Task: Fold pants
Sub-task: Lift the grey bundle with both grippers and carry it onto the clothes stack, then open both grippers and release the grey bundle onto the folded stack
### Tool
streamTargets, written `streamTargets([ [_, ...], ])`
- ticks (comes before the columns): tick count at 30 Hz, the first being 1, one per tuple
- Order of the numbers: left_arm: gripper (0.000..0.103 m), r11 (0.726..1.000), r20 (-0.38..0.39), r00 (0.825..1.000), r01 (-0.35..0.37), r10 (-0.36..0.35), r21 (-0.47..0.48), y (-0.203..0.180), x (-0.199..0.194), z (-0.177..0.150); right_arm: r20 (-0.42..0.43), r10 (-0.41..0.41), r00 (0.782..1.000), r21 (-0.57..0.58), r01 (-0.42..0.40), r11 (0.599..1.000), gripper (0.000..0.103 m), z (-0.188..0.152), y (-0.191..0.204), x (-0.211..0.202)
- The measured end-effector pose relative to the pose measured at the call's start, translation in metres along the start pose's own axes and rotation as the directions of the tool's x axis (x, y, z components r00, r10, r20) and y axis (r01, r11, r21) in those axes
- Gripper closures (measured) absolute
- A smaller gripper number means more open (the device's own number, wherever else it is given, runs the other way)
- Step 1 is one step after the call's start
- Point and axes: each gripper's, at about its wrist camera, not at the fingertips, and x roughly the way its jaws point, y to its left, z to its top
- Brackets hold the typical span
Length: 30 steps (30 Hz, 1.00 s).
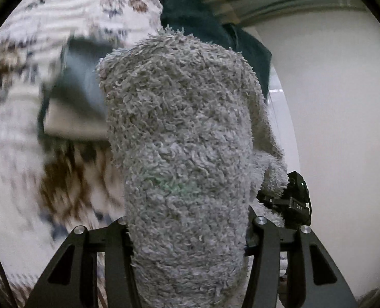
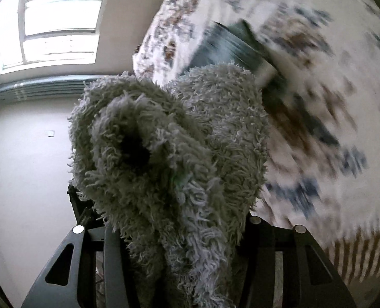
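The pants point(image 1: 184, 154) are a thick, shaggy grey fleece pair with a long curly pile. In the left wrist view they rise as one tall bunched column, filling the middle of the frame, rounded at the top and narrowing toward the bottom edge. In the right wrist view the pants point(image 2: 174, 154) are gathered into a rumpled mass of folds, with a dark hollow showing among them left of centre.
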Motion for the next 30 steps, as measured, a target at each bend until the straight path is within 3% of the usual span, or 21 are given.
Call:
streamTargets([
  [7,0.055,0.997,0.022,0.998,-0.066,0.067,-0.038,0.036,0.019,0.135,-0.051,-0.025,0.998,-0.015,0.024,1.000,0.052,0.150,0.041,0.077],
  [12,0.054,0.991,-0.021,0.994,-0.105,0.103,-0.087,0.092,0.060,0.187,-0.088,-0.115,0.989,-0.012,0.115,0.993,0.052,0.229,0.037,0.131],
  [17,0.048,0.965,-0.123,0.975,-0.205,0.186,-0.163,0.128,0.088,0.210,-0.137,-0.220,0.966,-0.023,0.219,0.976,0.043,0.254,0.015,0.168],
  [19,0.047,0.963,-0.132,0.969,-0.227,0.209,-0.145,0.126,0.089,0.208,-0.147,-0.273,0.951,-0.033,0.271,0.962,0.034,0.257,0.009,0.174],
  [20,0.041,0.961,-0.128,0.966,-0.240,0.223,-0.139,0.124,0.088,0.207,-0.146,-0.287,0.947,-0.039,0.285,0.958,0.031,0.259,0.010,0.174],
  [22,0.034,0.949,-0.103,0.954,-0.292,0.281,-0.121,0.112,0.082,0.206,-0.140,-0.299,0.944,-0.038,0.297,0.954,0.011,0.257,0.011,0.171],
  [24,0.011,0.929,-0.062,0.932,-0.361,0.357,-0.080,0.101,0.076,0.205,-0.103,-0.353,0.930,-0.063,0.348,0.935,0.011,0.256,0.020,0.160],
  [25,0.004,0.910,-0.027,0.912,-0.411,0.410,-0.049,0.091,0.069,0.201,-0.069,-0.393,0.917,-0.094,0.386,0.918,0.010,0.254,0.028,0.153],
  [26,0.004,0.887,0.015,0.887,-0.461,0.462,-0.018,0.078,0.062,0.197,-0.044,-0.426,0.904,-0.125,0.418,0.900,0.010,0.252,0.036,0.150],
  [28,0.002,0.839,0.071,0.839,-0.543,0.540,0.029,0.059,0.051,0.192,0.058,-0.535,0.843,-0.218,0.534,0.817,0.010,0.240,0.064,0.137],
  [29,0.002,0.805,0.098,0.804,-0.592,0.586,0.046,0.050,0.049,0.189,0.100,-0.573,0.813,-0.251,0.578,0.777,0.009,0.234,0.074,0.131],
  [30,0.002,0.773,0.122,0.774,-0.631,0.622,0.061,0.051,0.055,0.194,0.166,-0.625,0.762,-0.292,0.644,0.708,0.009,0.221,0.090,0.126],
])
